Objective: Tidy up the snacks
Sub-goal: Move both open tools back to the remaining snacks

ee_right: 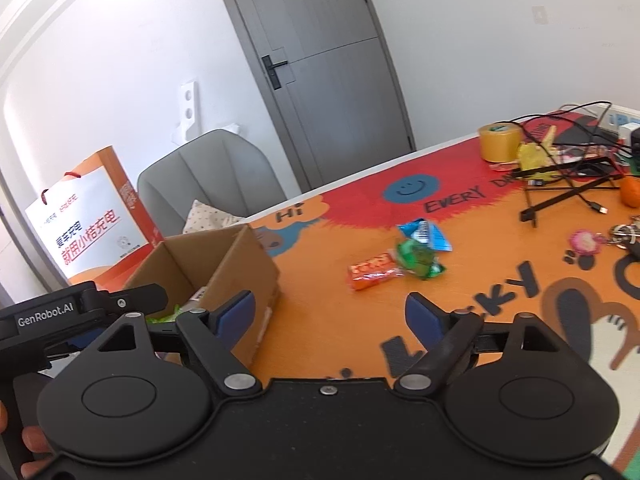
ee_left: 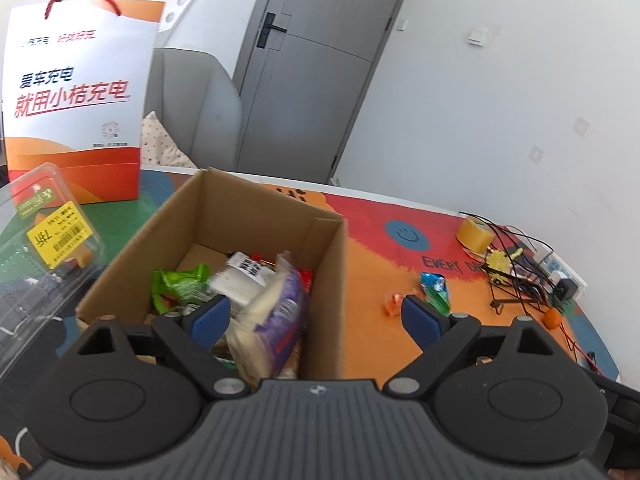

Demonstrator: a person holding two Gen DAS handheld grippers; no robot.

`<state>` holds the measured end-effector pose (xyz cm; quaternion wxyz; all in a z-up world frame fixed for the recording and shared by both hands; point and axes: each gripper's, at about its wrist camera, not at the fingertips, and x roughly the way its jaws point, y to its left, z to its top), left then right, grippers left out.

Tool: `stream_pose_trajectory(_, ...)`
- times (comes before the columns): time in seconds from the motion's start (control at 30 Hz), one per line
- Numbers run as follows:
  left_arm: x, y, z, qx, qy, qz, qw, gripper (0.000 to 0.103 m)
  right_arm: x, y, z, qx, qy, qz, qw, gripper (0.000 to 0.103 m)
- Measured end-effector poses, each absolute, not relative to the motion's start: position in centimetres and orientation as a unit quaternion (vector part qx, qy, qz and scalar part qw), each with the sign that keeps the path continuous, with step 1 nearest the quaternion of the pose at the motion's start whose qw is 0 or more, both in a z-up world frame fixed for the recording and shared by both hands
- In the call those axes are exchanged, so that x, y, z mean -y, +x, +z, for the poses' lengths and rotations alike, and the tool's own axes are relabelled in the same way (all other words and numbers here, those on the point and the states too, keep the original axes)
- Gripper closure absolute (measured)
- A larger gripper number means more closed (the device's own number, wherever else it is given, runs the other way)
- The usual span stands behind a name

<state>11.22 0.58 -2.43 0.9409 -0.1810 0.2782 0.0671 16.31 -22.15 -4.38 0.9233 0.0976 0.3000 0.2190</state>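
Snacks (ee_right: 400, 262) beyond right tool (ee_right: 330, 312)

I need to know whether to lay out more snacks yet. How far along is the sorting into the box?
Partly done. Several packets, a green one and a purple-and-white one among them, already lie in the cardboard box. Nothing is in hand: the left gripper and right gripper both have open, empty jaws. Left on the mat: an orange packet, a green packet and a blue packet.
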Motion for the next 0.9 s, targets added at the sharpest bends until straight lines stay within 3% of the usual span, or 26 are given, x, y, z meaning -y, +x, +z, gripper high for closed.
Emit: stream_pose_trajectory(0.9,7.3,10.4,-3.9,-0.313,-0.125,-0.017,0.941,0.011,29.8,14.0,-8.0,-0.335,0.082,0.164,0.924,0.018)
